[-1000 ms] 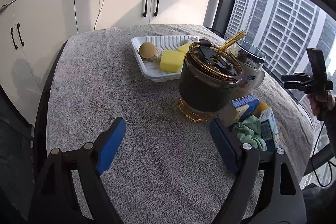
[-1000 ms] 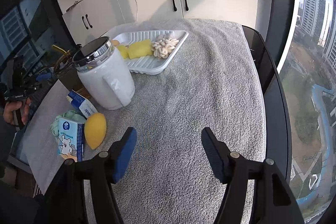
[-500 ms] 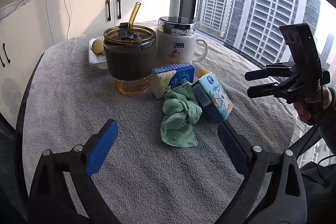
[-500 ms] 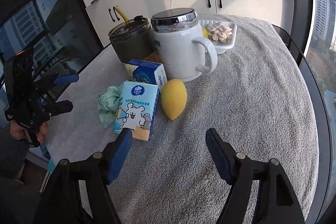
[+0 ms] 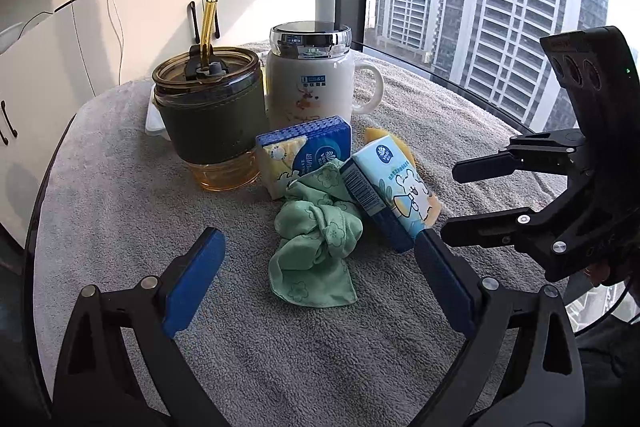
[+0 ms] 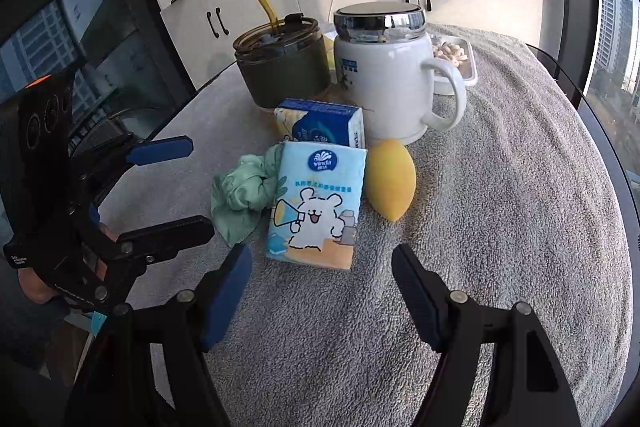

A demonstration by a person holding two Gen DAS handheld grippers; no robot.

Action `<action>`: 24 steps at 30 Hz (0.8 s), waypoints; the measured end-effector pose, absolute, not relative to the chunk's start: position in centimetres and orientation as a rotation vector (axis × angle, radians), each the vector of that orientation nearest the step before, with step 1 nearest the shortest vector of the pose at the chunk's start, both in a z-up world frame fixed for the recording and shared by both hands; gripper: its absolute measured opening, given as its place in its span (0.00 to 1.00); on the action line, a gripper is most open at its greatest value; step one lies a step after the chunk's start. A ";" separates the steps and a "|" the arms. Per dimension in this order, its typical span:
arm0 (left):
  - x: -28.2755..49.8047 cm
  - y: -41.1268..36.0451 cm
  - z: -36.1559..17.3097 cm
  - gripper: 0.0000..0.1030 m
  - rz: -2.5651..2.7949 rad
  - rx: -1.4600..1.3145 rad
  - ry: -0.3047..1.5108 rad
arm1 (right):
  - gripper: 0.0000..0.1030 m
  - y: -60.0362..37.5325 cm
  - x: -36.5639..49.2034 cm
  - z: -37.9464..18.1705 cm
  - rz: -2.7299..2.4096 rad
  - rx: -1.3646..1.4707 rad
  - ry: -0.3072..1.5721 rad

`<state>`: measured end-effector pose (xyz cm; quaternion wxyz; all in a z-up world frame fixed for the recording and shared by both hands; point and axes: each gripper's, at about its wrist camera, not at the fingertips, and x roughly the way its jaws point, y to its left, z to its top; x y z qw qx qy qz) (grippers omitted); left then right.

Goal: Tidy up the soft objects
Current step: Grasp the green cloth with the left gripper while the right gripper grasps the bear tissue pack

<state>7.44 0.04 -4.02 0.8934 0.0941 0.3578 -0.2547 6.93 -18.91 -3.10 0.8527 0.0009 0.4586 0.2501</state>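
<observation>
Left gripper (image 5: 320, 279) spread wide and empty before the crumpled green cloth (image 5: 316, 239) on the grey towel (image 5: 120, 195), bear-print tissue pack (image 6: 316, 207) touching the cloth, yellow sponge (image 6: 390, 179) just beside it, right gripper (image 6: 320, 291) likewise spread, empty.

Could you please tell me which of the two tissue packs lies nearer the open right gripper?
The light-blue tissue pack with the cartoon bear, lying just ahead of the right gripper; the dark-blue tissue pack sits behind it.

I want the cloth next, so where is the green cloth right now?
In the left wrist view the green cloth lies crumpled mid-table between the open fingers, against the bear-print tissue pack.
</observation>
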 end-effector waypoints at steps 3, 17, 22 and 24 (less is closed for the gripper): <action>8.4 -0.2 -4.6 0.94 -0.512 0.209 0.754 | 0.73 -18.4 7.1 -3.5 0.513 -0.008 0.968; 11.3 -0.9 -6.9 0.72 -0.518 0.218 0.832 | 0.59 -15.5 8.9 -5.6 0.507 -0.091 1.005; 11.5 -1.6 -7.5 0.59 -0.540 0.232 0.864 | 0.56 -15.2 8.6 -5.7 0.505 -0.116 0.995; 11.3 -1.9 -7.4 0.46 -0.557 0.234 0.862 | 0.55 -15.3 8.5 -5.6 0.504 -0.111 0.991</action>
